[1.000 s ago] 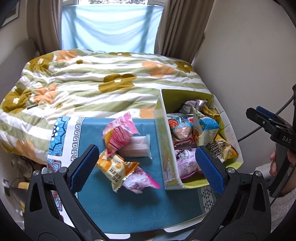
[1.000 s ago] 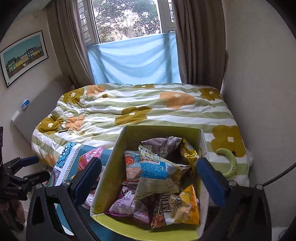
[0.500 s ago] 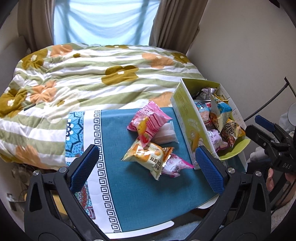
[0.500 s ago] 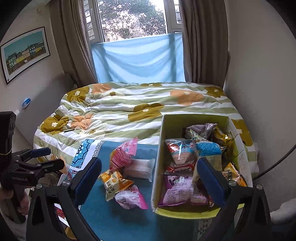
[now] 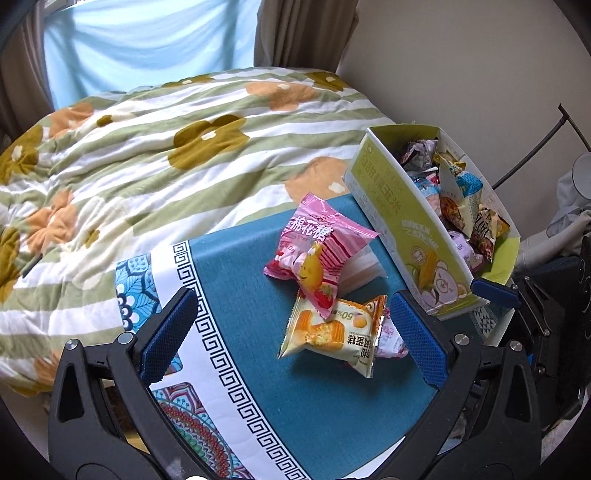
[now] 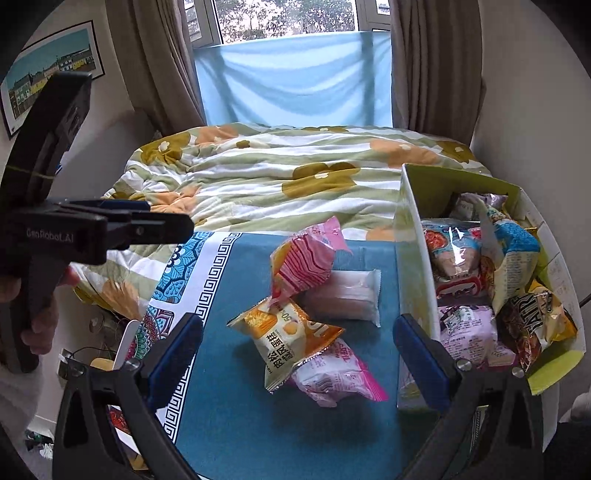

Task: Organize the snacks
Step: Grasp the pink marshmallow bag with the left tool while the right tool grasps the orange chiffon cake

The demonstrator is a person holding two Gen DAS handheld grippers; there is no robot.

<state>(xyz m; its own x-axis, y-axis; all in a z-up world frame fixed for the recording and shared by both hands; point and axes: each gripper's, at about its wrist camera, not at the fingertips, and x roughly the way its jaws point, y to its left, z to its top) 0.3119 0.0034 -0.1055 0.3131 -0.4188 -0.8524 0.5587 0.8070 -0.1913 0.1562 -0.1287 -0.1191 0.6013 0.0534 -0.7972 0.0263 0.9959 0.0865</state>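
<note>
Teal cloth: snack packets between spread fingers of both empty hand-held grippers.

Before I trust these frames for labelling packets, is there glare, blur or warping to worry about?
Left wrist view: strong fisheye bending, dark corners, orange cake packet sharp, print readable. Right wrist view: window bright and washed out, glare on the red-edged packet in the green box, edges soft.
</note>
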